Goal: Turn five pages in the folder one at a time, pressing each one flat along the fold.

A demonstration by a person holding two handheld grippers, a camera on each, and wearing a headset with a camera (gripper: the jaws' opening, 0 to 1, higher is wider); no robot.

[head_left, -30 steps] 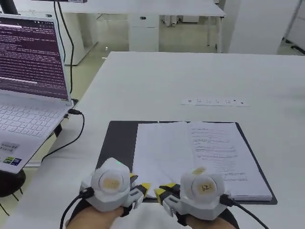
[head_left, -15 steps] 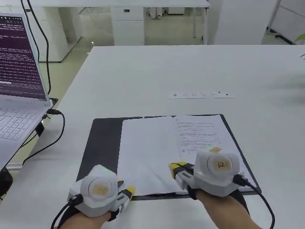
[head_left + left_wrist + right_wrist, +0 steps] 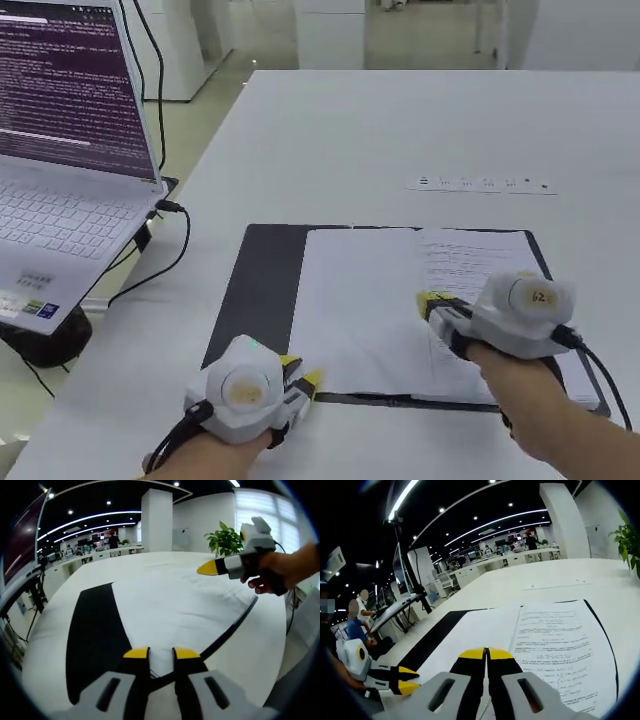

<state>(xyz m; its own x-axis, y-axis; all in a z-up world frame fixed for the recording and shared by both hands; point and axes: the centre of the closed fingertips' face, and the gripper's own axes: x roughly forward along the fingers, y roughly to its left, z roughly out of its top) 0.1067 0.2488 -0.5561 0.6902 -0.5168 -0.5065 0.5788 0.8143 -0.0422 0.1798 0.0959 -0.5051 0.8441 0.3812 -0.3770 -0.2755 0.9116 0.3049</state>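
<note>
Over the folder point(image 3: 262, 290), right gripper point(image 3: 432, 302) jaws clenched; left gripper point(image 3: 302, 371) jaws parted at its edge.

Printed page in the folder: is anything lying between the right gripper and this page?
Nothing visible does. The right gripper is over the printed page, jaws closed, and the paper under it is bare. The left gripper is away at the near edge of the folder.

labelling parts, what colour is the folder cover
Black. The folder cover shows best in the head view.
</note>
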